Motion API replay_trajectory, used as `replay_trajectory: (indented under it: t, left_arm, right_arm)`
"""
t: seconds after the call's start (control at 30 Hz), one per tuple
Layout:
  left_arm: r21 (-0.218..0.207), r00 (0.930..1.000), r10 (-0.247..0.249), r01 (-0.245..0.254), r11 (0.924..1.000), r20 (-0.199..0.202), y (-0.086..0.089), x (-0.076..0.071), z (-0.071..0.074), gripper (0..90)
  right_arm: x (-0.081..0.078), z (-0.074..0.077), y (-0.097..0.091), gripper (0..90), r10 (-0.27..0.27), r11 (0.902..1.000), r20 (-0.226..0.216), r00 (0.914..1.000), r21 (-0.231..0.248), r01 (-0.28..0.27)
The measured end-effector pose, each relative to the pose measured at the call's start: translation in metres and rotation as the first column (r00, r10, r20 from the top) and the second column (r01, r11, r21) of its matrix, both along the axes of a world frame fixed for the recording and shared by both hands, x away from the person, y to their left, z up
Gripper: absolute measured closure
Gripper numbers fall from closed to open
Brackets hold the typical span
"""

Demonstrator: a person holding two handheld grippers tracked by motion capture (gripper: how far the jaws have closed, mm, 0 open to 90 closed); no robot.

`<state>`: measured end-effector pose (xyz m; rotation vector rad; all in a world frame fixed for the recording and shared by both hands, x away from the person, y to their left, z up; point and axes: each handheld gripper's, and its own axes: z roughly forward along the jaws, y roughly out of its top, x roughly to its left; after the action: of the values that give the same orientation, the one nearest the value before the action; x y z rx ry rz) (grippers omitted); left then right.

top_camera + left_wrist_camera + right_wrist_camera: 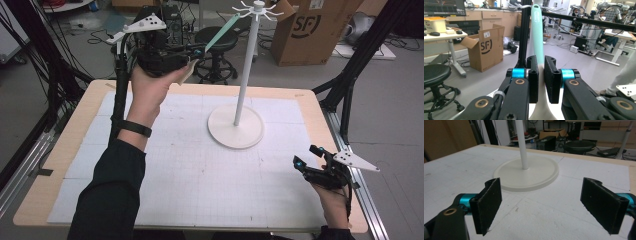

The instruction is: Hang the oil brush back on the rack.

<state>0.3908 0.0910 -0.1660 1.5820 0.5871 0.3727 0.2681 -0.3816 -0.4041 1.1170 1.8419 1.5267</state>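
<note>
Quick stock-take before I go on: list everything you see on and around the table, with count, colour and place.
Tall stand with round base and hooked top: one, white, on the table's far middle.
Long-handled utensil, mint-green handle and cream head: one, held up near the stand's hooks.
Gridded mat: one, white, covering the wooden tabletop.
Cardboard box: one, brown, on the floor beyond the table.
Round stool: one, black, behind the table.
Left gripper: one, black with blue joints, raised at far left, shut on the utensil.
Right gripper: one, black, low at the table's near right, jaws wide apart.
</note>
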Motion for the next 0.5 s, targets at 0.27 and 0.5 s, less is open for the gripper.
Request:
replay_trajectory:
  t: [0.27,0.5]
  left_arm:
    - [0.01,1.0,-0.004,0.004,0.9999,-0.001,-0.0049,0.0006,-0.0019,82.6]
    - [0.022,1.0,-0.004,0.004,0.9998,-0.002,-0.0093,0.0033,-0.0049,82.5]
  right_arm:
    - [0.0002,0.0,0.0002,16.6,-0.001,1.0,0.002,1.0,-0.002,0.001]
    - [0.0001,-0.0001,0.0001,16.6,0.0,1.0,0.0,1.0,-0.001,0.0]
